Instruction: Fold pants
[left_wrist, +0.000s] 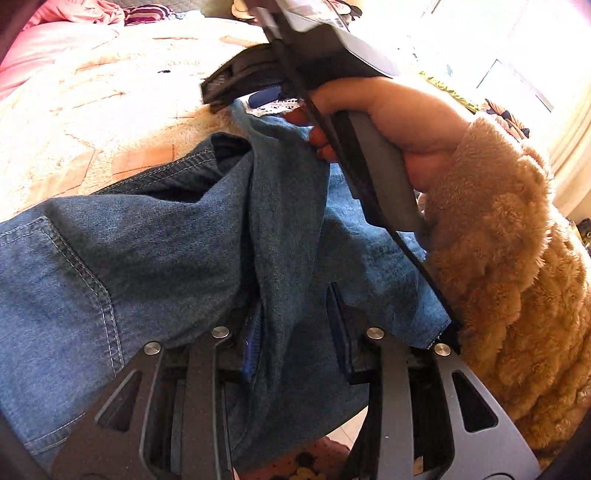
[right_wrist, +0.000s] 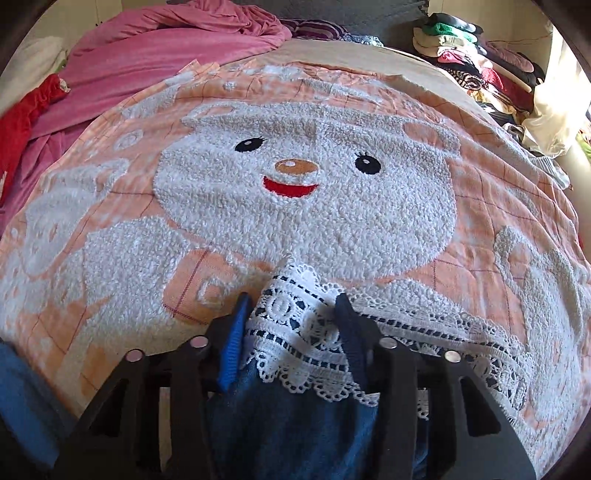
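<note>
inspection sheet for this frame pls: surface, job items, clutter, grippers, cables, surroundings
Surface: bed with bear blanket.
Job's things: denim pants bunched at the near edge; lace hem on the blanket.
Clutter: pink bedding, red cloth.
Grippers: left gripper shut on denim; right gripper shut on the lace hem; hand in a fuzzy sleeve holds it.
Cables: nothing seen.
Surroundings: clothes pile beyond the bed.

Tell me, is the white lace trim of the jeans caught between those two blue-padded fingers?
Yes, the lace trim on the jeans bunches between the right gripper fingers, which close on it over the bear blanket.
</note>
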